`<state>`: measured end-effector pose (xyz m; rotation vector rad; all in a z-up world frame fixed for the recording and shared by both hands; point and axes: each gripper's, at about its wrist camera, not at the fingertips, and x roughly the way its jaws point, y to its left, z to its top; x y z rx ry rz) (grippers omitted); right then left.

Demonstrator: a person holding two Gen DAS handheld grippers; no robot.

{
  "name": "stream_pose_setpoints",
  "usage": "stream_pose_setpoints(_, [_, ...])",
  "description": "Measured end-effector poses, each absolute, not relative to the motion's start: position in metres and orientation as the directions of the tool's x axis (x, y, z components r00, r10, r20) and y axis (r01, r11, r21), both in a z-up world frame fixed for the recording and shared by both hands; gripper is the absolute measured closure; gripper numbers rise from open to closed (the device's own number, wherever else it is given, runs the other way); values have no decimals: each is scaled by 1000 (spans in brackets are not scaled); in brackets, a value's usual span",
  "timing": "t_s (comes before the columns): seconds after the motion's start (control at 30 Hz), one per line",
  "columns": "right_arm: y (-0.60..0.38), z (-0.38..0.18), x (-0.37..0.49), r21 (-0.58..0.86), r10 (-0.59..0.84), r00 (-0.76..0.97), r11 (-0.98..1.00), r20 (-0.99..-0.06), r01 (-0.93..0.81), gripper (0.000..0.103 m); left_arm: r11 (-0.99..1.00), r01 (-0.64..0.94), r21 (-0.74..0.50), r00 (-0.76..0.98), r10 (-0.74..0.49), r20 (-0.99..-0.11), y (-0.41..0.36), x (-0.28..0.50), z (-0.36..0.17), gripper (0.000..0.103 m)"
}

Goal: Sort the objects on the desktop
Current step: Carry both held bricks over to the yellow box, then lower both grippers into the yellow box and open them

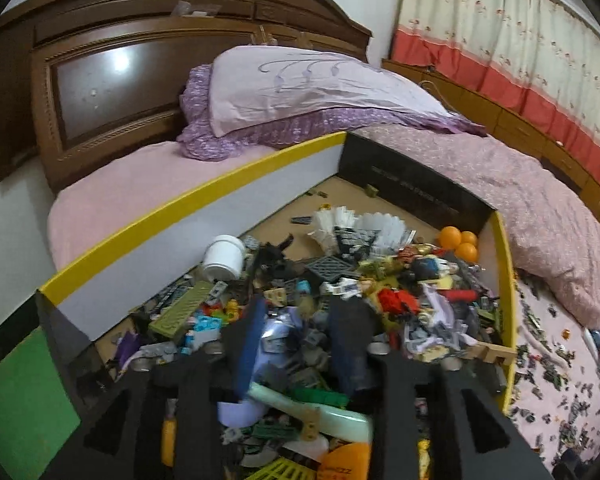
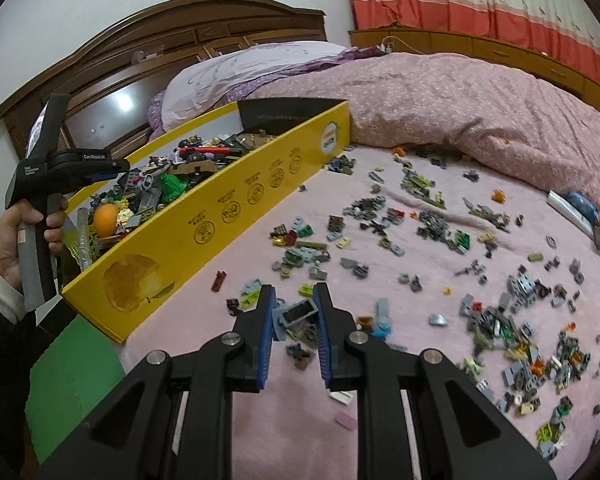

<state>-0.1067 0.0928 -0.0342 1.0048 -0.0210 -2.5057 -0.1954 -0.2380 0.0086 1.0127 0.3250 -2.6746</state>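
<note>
In the left wrist view, the left claw (image 1: pixel 300 320) hangs spread and empty over the heaped yellow box (image 1: pixel 196 196).

In the right wrist view, the right claw (image 2: pixel 294 304) seemingly grasps a grey brick (image 2: pixel 298 314); many loose bricks (image 2: pixel 440 224) remain scattered on the bed (image 2: pixel 300 432), right.

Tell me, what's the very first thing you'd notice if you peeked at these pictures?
Probably the big yellow box on the pink bed, heaped with toy bricks, with three orange balls in its far corner. Next, the small bricks scattered over the bed beside it, where the right gripper pinches a grey brick.
</note>
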Motion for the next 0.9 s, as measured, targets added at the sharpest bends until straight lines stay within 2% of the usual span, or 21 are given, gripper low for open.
stream_pose_setpoints(0.13, [77, -23, -118, 173, -432, -637, -887, -638, 429, 83, -930, 341, -135, -720, -166, -674, -243, -192, 7, 54])
stream_pose_setpoints(0.33, [38, -8, -152, 192, -498, -604, -845, -622, 499, 83, -926, 355, -130, -720, -182, -670, -244, -190, 6, 48])
stream_pose_setpoints(0.9, [-82, 12, -278, 232, -538, -522, -809, -662, 539, 82, -917, 364, -166, -726, -168, -667, -248, -187, 4, 44])
